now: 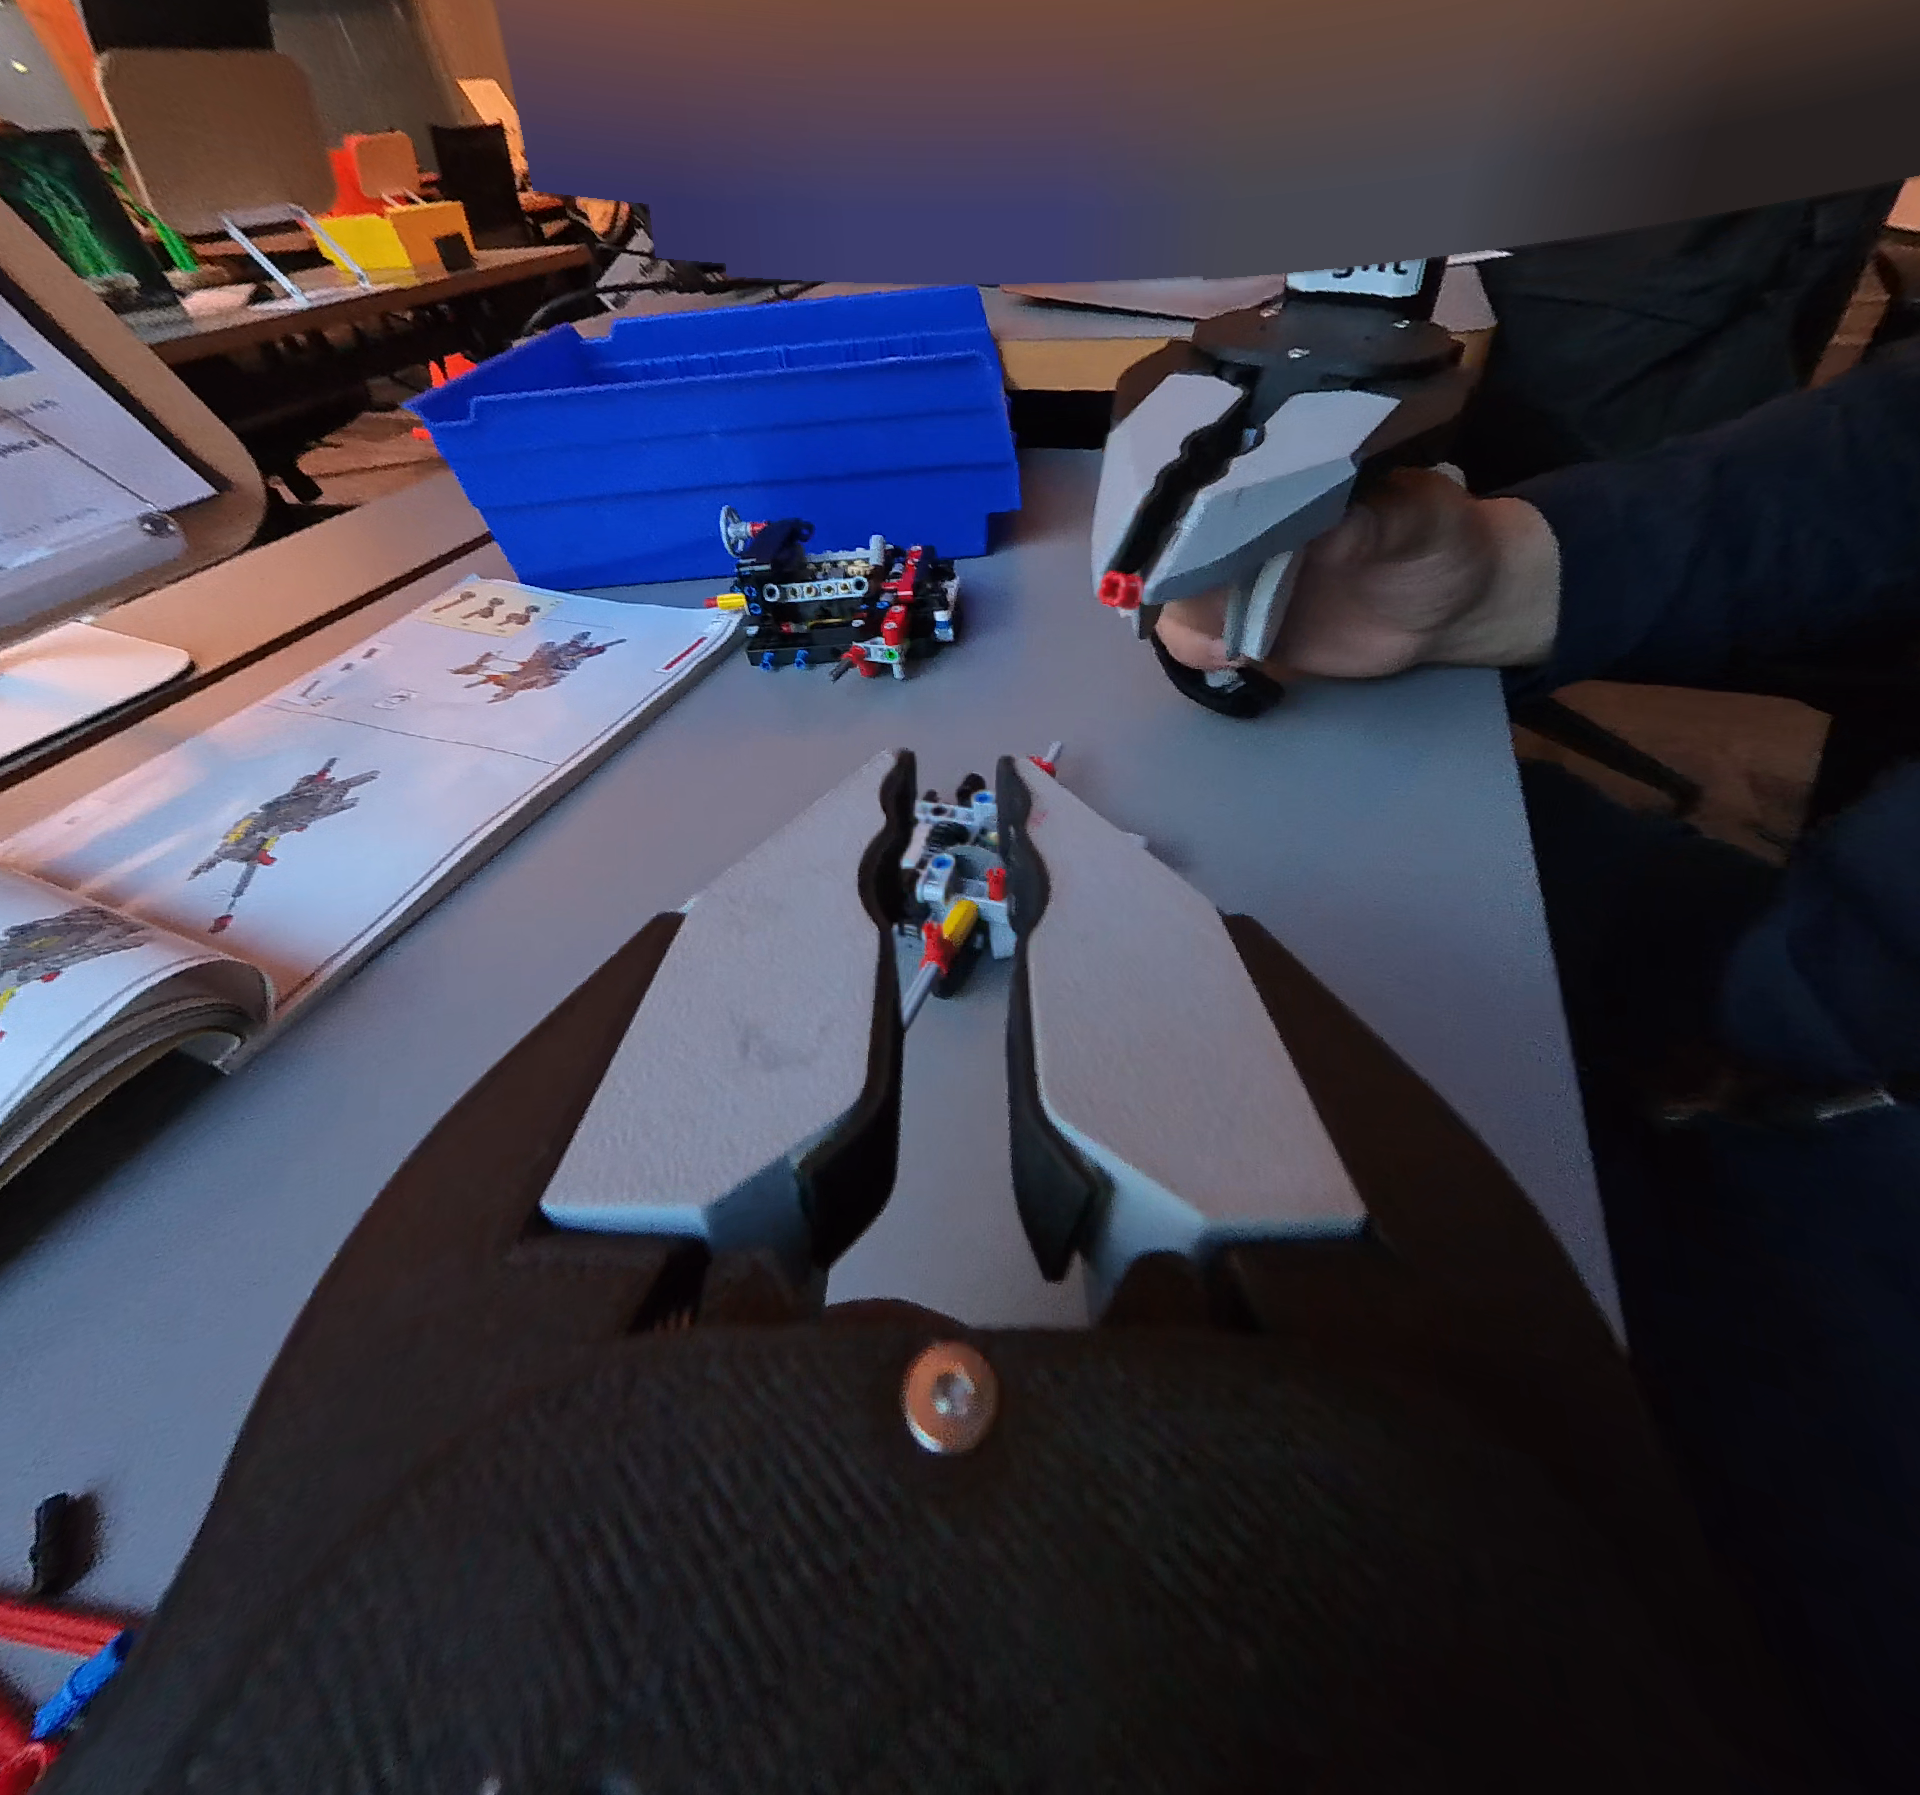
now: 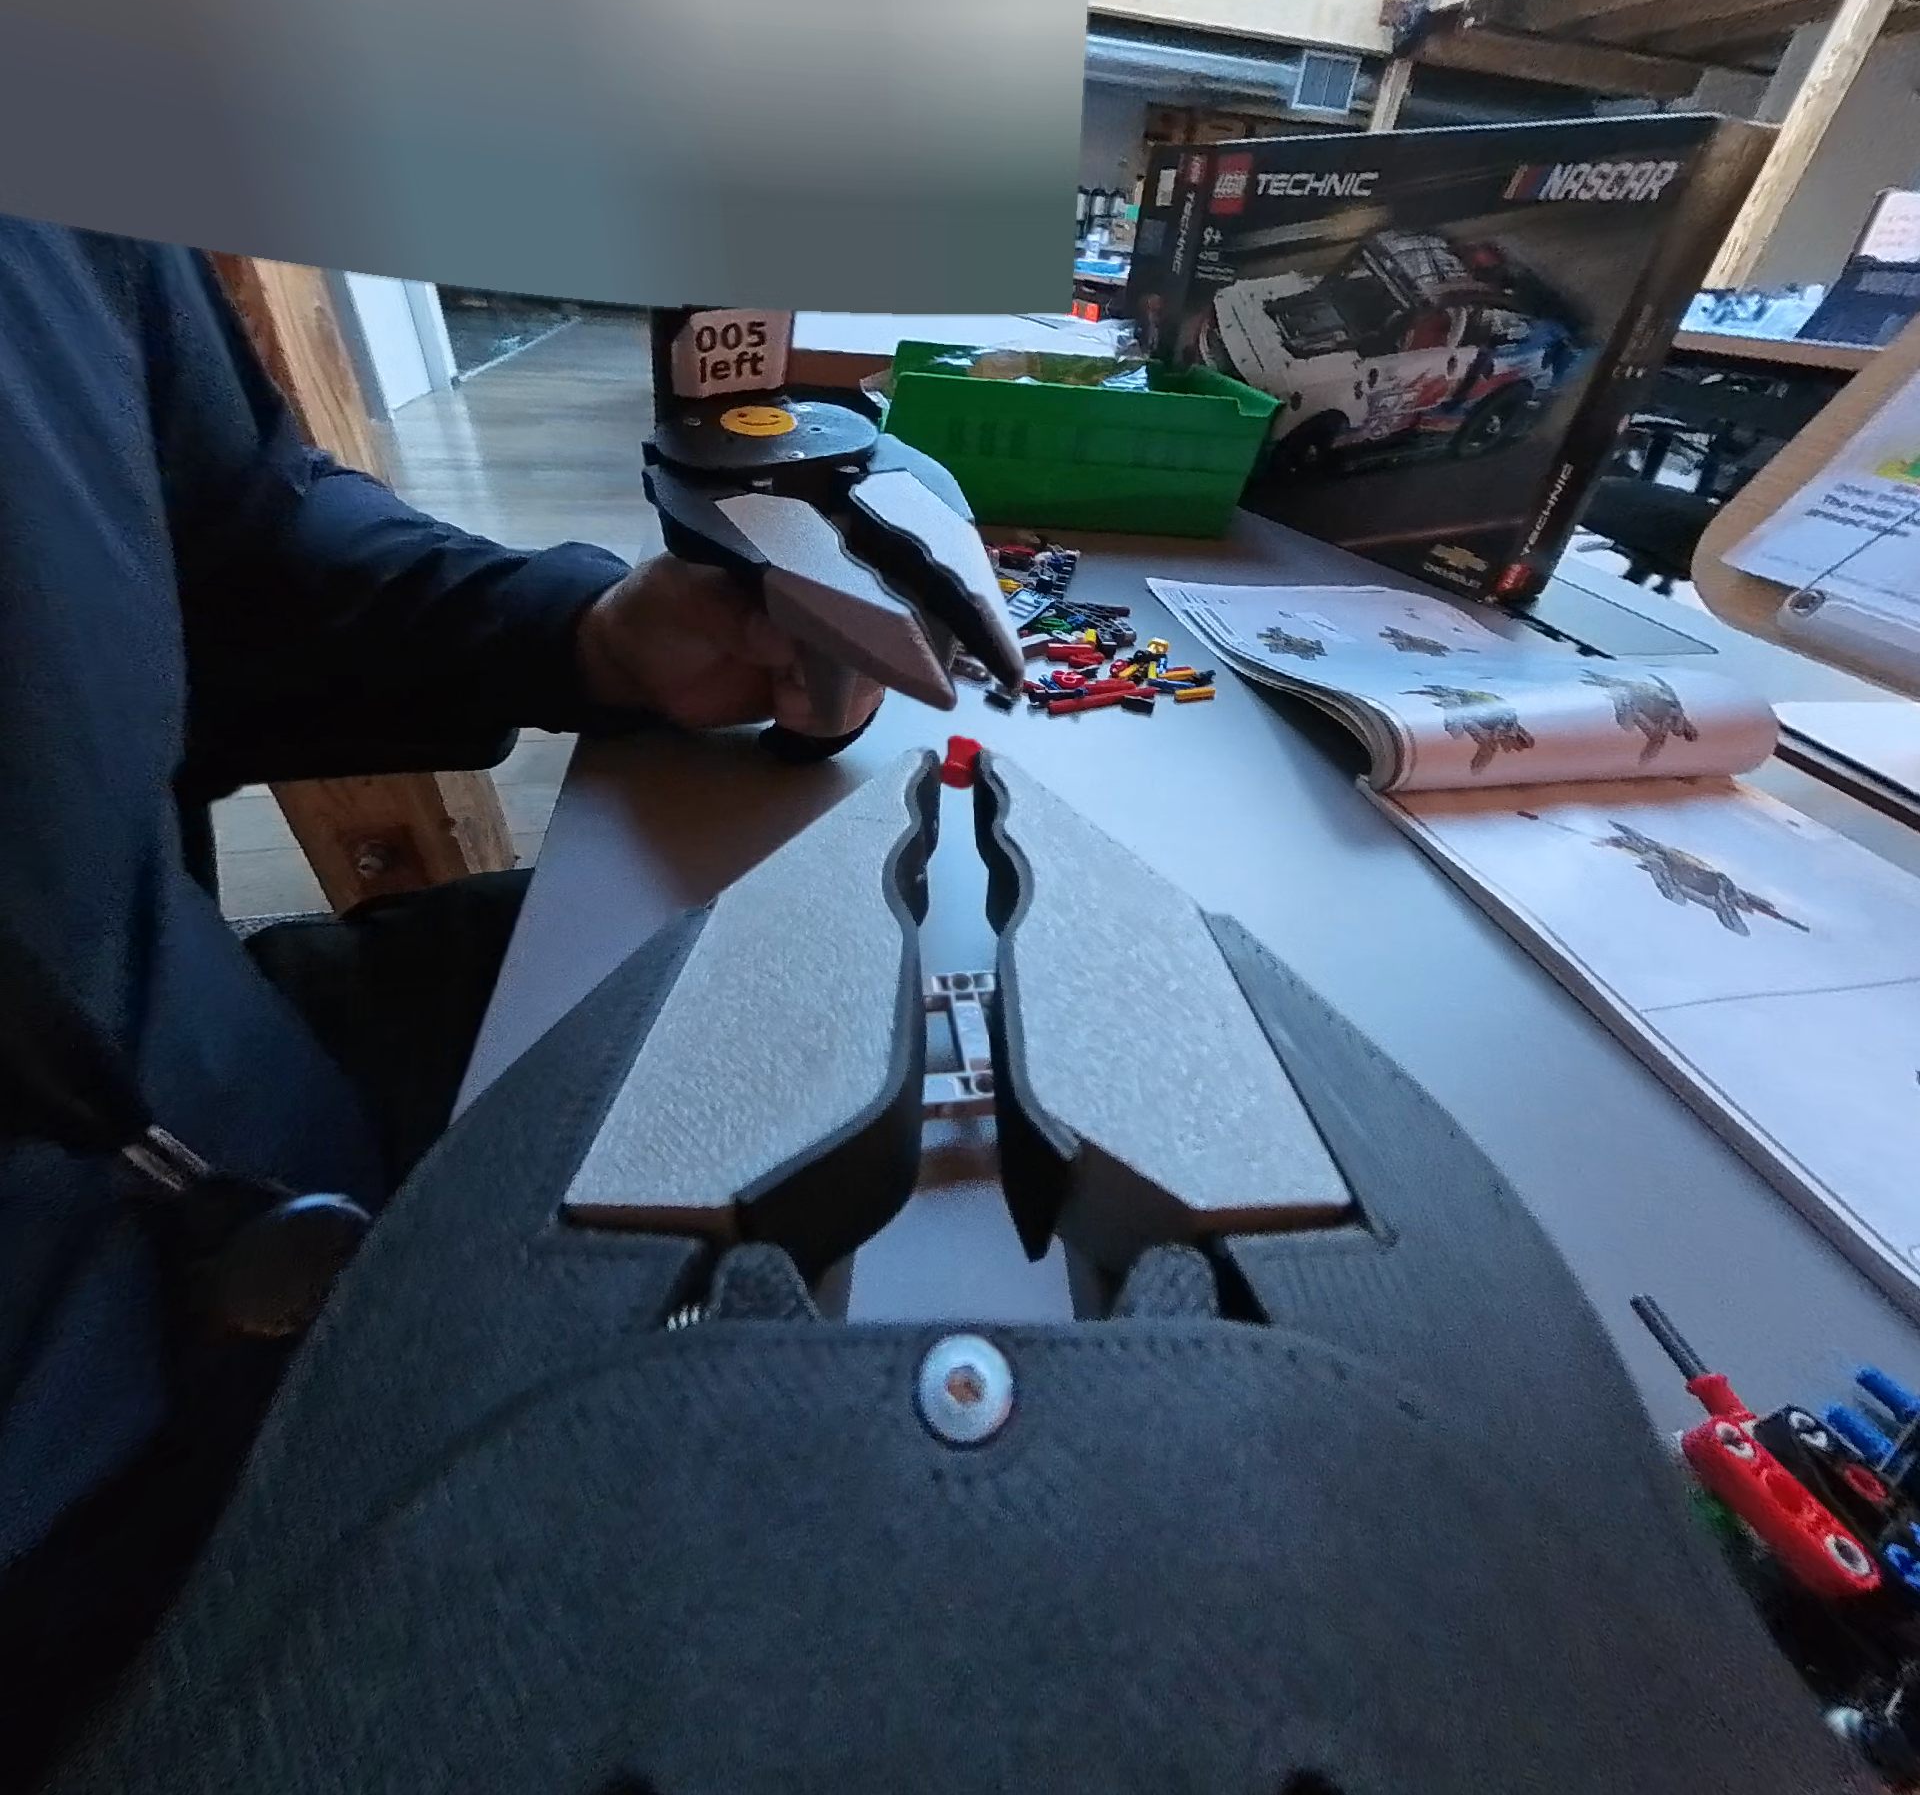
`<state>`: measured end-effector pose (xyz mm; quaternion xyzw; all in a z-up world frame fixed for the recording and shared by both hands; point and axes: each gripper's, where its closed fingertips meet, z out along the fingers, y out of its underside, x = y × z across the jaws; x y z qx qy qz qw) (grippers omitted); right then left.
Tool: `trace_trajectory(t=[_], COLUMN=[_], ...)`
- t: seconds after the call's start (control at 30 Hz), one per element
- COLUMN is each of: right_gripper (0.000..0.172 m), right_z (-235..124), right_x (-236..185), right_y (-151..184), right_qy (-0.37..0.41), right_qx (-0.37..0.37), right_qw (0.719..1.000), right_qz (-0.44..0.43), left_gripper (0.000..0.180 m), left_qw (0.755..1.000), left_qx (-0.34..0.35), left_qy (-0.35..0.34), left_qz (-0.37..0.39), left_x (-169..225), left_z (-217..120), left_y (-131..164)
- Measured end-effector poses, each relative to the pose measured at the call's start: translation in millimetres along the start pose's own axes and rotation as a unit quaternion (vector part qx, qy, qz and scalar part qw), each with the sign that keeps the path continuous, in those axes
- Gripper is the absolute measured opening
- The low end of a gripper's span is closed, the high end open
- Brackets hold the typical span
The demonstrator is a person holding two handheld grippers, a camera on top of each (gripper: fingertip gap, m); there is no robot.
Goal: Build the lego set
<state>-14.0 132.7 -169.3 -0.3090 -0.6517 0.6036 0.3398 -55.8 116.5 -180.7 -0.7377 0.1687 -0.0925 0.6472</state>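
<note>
My left gripper (image 1: 951, 771) is shut on a small grey brick assembly (image 1: 961, 878) with blue, red and yellow pins, and both pads press on its sides just above the grey table (image 1: 1299, 810). A thin grey axle sticks out of it toward the camera. In the right wrist view the left gripper (image 2: 982, 691) is at the table's near left, held by a hand. My right gripper (image 2: 956, 771) is shut on a small red connector (image 2: 961, 758), pinched at the very fingertips. The left wrist view shows the right gripper (image 1: 1127, 597) holding the same red connector (image 1: 1119, 588) in the air.
A larger black brick assembly (image 1: 847, 613) stands before a blue bin (image 1: 727, 415). An open instruction booklet (image 2: 1558, 706) lies beside it. A pile of loose pieces (image 2: 1112, 654), a green bin (image 2: 1081, 457) and a set box (image 2: 1455, 343) stand farther off. A grey frame piece (image 2: 961, 1039) lies under my right fingers. Across from one pair of fingers to the other is roughly 6 centimeters.
</note>
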Motion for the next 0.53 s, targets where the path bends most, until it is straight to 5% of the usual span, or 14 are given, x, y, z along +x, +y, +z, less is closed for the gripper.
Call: trace_trajectory(t=[0.53], right_gripper=[0.003], right_z=[2], right_x=[27], right_y=[13], right_qy=[0.046], right_qx=[-0.042], right_qw=[0.998], right_qz=[0.013], left_gripper=[0.008], left_qw=[0.999], left_qx=[0.034], left_qy=[-0.028], left_qz=[-0.026], left_x=[-21], left_z=[-9], left_y=[-6])
